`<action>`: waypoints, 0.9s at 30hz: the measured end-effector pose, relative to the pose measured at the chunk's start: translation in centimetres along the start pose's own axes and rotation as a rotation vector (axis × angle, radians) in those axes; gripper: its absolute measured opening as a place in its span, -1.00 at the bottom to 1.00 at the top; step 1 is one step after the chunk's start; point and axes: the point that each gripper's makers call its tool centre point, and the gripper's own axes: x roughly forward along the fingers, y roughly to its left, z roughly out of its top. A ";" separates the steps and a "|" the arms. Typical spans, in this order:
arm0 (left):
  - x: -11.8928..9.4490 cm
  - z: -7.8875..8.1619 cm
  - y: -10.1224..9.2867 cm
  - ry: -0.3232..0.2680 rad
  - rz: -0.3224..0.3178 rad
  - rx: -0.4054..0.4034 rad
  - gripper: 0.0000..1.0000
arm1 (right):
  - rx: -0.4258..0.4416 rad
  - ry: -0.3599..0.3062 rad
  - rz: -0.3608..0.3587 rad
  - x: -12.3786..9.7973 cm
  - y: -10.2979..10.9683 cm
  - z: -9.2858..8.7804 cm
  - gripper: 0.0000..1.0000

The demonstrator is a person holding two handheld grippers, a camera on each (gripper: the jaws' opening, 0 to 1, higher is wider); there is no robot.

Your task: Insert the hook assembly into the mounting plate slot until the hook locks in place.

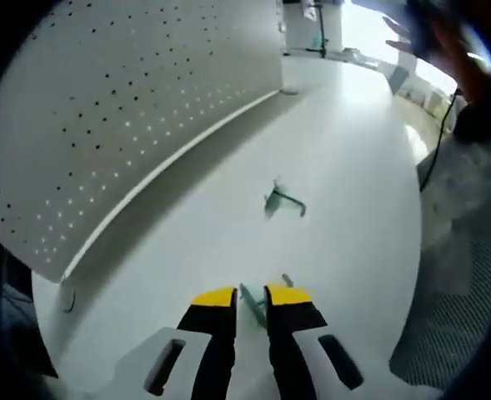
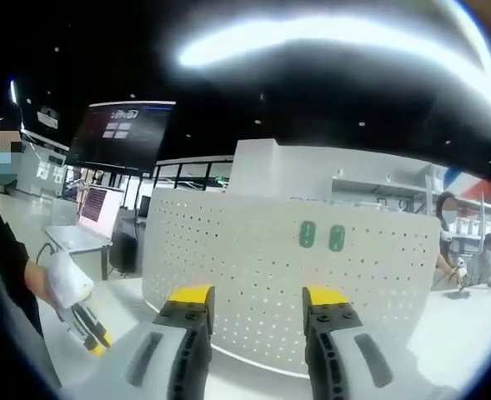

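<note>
My left gripper (image 1: 251,297) is low over the white table (image 1: 353,167), its yellow-tipped jaws nearly together on a thin green hook piece (image 1: 252,303). A second green hook (image 1: 282,201) lies loose on the table further ahead. The white pegboard (image 1: 120,108) stands along the left. In the right gripper view the pegboard (image 2: 262,283) faces me with two green mounting plates (image 2: 308,235) (image 2: 337,237) near its top. My right gripper (image 2: 258,300) is held open in front of it, with nothing between the jaws. At the left, a gloved hand holds the left gripper (image 2: 93,336) down at the table.
A grey mat (image 1: 470,250) and a black cable (image 1: 435,150) border the table's right side. A person's hand (image 1: 433,37) is at the far end. A laptop (image 2: 91,217), a wall screen (image 2: 120,133) and seated people (image 2: 445,229) are behind the pegboard.
</note>
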 end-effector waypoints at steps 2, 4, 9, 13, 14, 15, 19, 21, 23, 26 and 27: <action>0.1 -0.1 0.1 0.008 0.003 0.009 -0.75 | 0.001 0.000 -0.001 0.0 -0.1 -0.1 -0.20; 0.1 -0.1 0.1 0.010 0.002 0.010 -0.77 | 0.000 -0.001 0.000 0.0 0.0 -0.1 -0.21; 0.4 -0.1 0.3 0.018 0.009 0.021 -0.83 | 0.002 0.000 0.002 0.1 0.0 -0.2 -0.22; 0.4 -0.1 0.5 0.023 0.014 0.032 -0.92 | 0.003 0.001 0.003 0.1 0.0 -0.2 -0.22; 0.4 -0.1 0.5 0.023 0.016 0.036 -0.93 | 0.004 0.002 0.002 0.1 0.0 -0.3 -0.23; 0.4 -0.2 0.5 0.024 0.017 0.038 -0.95 | 0.004 0.001 0.003 0.1 0.0 -0.3 -0.23; 0.4 -0.2 0.6 0.024 0.021 0.047 -0.91 | 0.005 0.002 0.004 0.1 0.0 -0.3 -0.23; 0.4 -0.2 0.6 0.027 0.023 0.051 -0.88 | 0.004 0.001 0.004 0.1 0.0 -0.3 -0.23; 0.4 -0.2 0.5 0.027 0.020 0.054 -0.89 | 0.004 0.001 0.005 0.1 0.0 -0.3 -0.23; 0.6 -0.2 0.4 0.033 0.020 0.070 -0.91 | 0.005 0.005 0.004 0.1 0.0 -0.4 -0.23; 0.6 -0.2 0.3 0.036 0.020 0.076 -0.91 | 0.005 0.006 0.004 0.1 -0.1 -0.4 -0.23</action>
